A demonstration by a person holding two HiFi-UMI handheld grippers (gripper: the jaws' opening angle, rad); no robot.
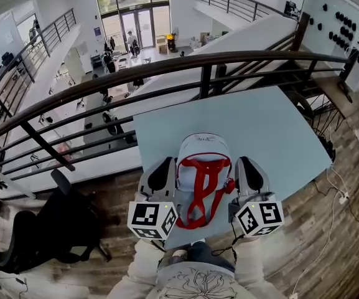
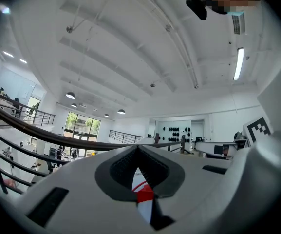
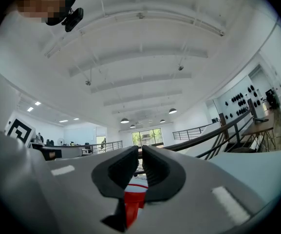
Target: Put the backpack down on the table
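Note:
A pale grey backpack with red straps hangs between my two grippers, over the near edge of the light blue table. My left gripper is at the pack's left side and my right gripper at its right side. In the left gripper view the left gripper is shut, with a red strap piece pinched low between its dark pads. In the right gripper view the right gripper is shut on another red strap. The pack's underside is hidden.
A dark metal railing runs right behind the table's far edge, with an open drop to the floor below. A black office chair stands on the wooden floor at the lower left. Cables trail on the floor at the right.

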